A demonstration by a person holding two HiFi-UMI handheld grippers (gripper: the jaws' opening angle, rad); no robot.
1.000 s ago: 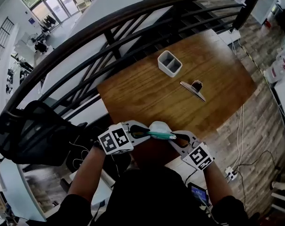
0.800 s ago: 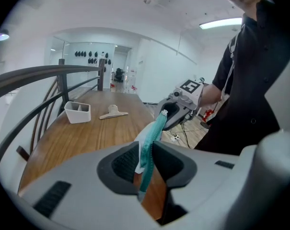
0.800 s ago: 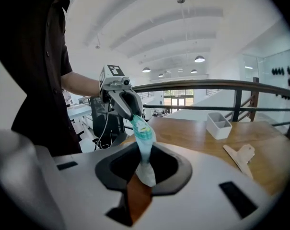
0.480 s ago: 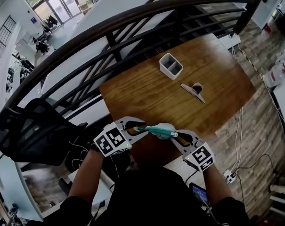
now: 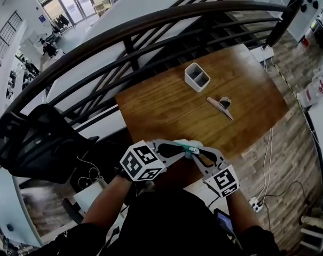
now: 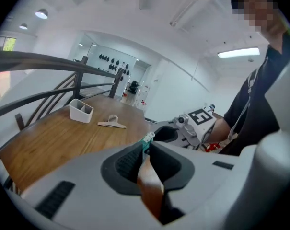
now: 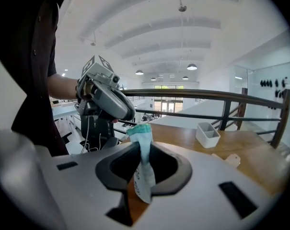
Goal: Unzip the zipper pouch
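Note:
Over the wooden table's (image 5: 166,111) near edge I hold both grippers tip to tip. The small white and teal zipper pouch (image 5: 188,145) is bunched between them. My left gripper (image 5: 181,149) comes from the left; its jaws are closing, and the pouch's teal zipper end (image 6: 147,139) sticks out pinched at their tips (image 6: 145,150). My right gripper (image 5: 196,153) comes from the right and is shut on the pouch's white body (image 7: 143,169), whose teal top edge pokes up past the jaws (image 7: 141,152). The zipper's slider is hidden.
A white two-compartment holder (image 5: 197,77) and a flat beige clip (image 5: 221,104) lie farther back on the table. A black railing (image 5: 150,25) curves behind the table. A black mesh chair (image 5: 33,143) stands at my left. Cables lie on the floor at the right.
The two grippers have come closer together. The teal strip that stretched between them is now a short bunched bit. The left gripper has shifted right and turned.

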